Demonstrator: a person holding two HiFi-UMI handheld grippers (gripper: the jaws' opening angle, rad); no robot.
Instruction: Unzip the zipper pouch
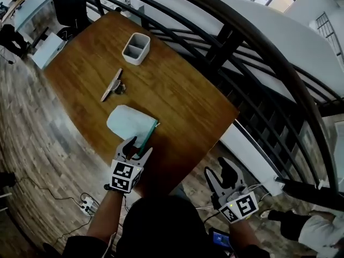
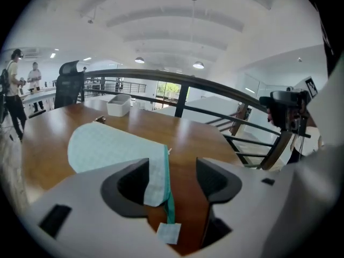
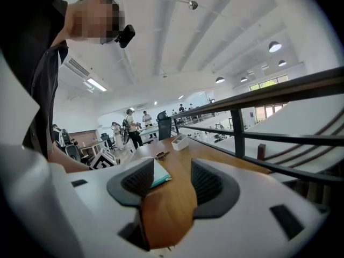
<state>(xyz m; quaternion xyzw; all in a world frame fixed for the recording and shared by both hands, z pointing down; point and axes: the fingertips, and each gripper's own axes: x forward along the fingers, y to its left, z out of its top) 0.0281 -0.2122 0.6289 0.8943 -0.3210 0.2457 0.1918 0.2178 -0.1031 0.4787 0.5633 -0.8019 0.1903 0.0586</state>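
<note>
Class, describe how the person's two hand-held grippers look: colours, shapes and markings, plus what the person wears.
Both the left gripper and right gripper have white moulded bodies with two dark grey, curved jaw pads, ribbed on the right one. Each carries a white cube printed with black square markers. The person wears a dark top.

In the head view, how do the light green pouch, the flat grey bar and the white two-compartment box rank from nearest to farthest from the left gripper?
1. The pouch: directly ahead of the left gripper, its near corner between the open jaws.
2. The grey bar: beyond the pouch, slightly to the left.
3. The white box: farthest, past the grey bar.
</note>
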